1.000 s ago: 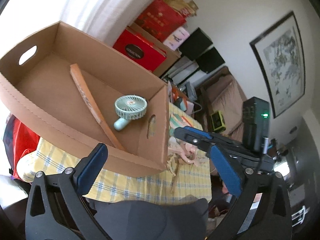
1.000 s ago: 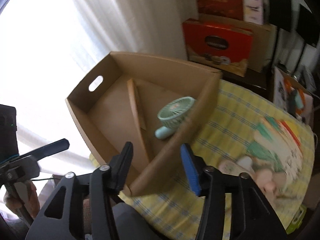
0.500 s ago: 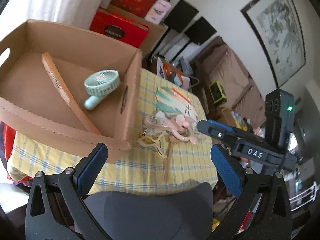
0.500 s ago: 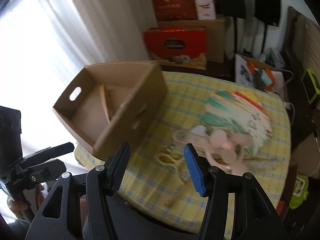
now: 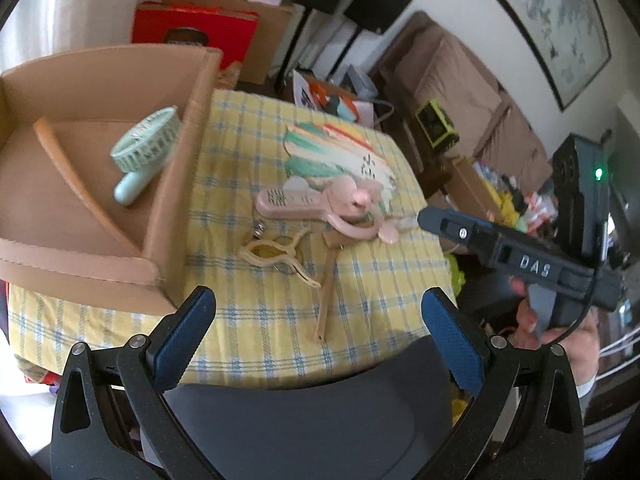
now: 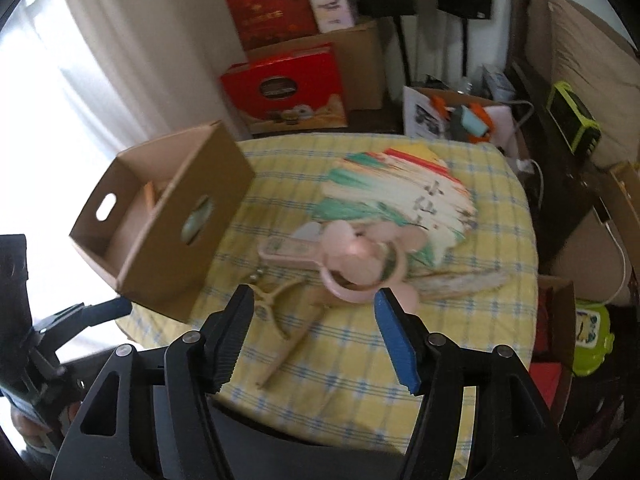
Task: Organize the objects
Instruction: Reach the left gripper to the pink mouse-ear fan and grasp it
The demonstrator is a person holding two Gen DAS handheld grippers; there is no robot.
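A cardboard box (image 5: 176, 200) (image 6: 160, 248) stands on the left of a yellow checked table (image 5: 260, 300) (image 6: 480, 320). Inside lie a mint handheld fan (image 5: 146, 148) and a folded wooden fan (image 5: 76, 184). On the cloth lie a pink handheld fan (image 5: 316, 204) (image 6: 352, 256), a painted paper fan (image 5: 340, 156) (image 6: 400, 196), a beige clip (image 5: 276, 256) (image 6: 276, 304) and a wooden stick (image 5: 326, 296) (image 6: 288, 352). My left gripper (image 5: 316, 328) is open and empty above the table's near edge. My right gripper (image 6: 316, 336) is open and empty just before the pink fan.
Red gift boxes (image 6: 288, 88) and cardboard cartons (image 6: 360, 60) stand behind the table. A brown sofa (image 5: 460, 92) and a green device (image 6: 572, 124) are at the right. A dark chair back (image 5: 312, 412) lies under the grippers.
Both grippers have pulled back from the box and swung right towards the loose things on the cloth. Both stay open and empty.
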